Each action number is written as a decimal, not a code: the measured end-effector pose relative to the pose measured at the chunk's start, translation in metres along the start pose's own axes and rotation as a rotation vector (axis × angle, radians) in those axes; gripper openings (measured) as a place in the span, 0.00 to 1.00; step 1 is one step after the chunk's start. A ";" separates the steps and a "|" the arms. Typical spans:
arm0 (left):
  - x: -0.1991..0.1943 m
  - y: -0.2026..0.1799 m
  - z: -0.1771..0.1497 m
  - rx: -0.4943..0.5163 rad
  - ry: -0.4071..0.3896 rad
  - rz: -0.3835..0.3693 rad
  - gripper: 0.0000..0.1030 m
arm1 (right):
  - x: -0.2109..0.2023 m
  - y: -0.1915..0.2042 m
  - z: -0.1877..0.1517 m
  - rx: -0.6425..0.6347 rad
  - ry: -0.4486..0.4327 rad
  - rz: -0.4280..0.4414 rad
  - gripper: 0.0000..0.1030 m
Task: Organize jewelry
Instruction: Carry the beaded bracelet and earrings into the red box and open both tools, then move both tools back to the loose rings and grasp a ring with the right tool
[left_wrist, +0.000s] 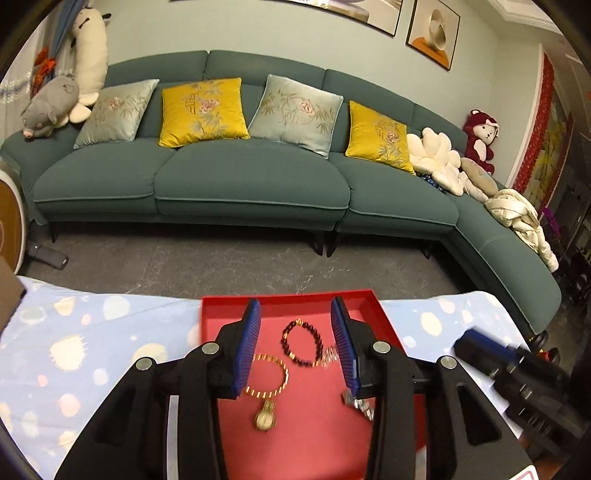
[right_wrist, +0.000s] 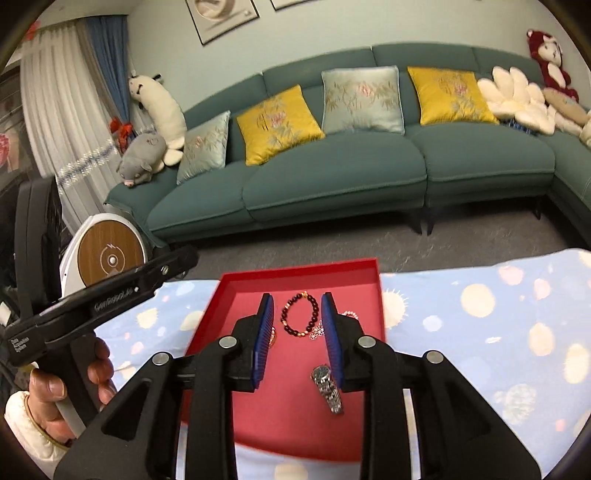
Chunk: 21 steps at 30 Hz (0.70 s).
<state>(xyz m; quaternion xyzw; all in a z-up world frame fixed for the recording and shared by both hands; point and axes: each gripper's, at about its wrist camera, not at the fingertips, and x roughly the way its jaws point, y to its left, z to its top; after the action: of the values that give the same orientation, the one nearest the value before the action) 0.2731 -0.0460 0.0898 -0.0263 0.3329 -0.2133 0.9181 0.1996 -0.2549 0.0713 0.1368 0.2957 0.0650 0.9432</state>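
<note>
A red tray (left_wrist: 288, 297) (right_wrist: 382, 288) lies on the blue patterned tablecloth. In it lie a dark bead bracelet (left_wrist: 301, 343) (right_wrist: 300, 314), a gold watch (left_wrist: 266, 419) with a gold link band, a silver watch (right_wrist: 327, 387) (left_wrist: 356, 402) and a small pale flower bracelet (right_wrist: 317, 332). My left gripper (left_wrist: 297, 306) is open and empty above the tray, its blue pads either side of the bead bracelet. My right gripper (right_wrist: 297, 299) is open and empty above the tray too, with the silver watch by its right finger (right_wrist: 334, 343).
The table's far edge lies just beyond the tray, with grey floor and a teal sofa (left_wrist: 251, 177) behind. The left gripper's handle and the hand holding it (right_wrist: 55, 369) are at the left of the right wrist view. The right gripper's body (left_wrist: 509, 369) is at the tray's right.
</note>
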 end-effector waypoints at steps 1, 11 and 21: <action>-0.017 -0.001 -0.004 0.011 -0.008 0.008 0.36 | -0.017 0.003 0.001 -0.005 -0.018 -0.004 0.29; -0.122 0.006 -0.095 -0.014 0.061 0.073 0.38 | -0.146 0.025 -0.057 -0.038 -0.115 -0.065 0.43; -0.111 -0.007 -0.180 0.009 0.143 0.082 0.38 | -0.125 0.020 -0.138 -0.089 0.105 -0.107 0.43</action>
<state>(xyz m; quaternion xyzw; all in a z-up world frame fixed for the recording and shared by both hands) 0.0822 0.0100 0.0176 0.0069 0.3973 -0.1783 0.9002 0.0177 -0.2312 0.0361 0.0752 0.3483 0.0347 0.9337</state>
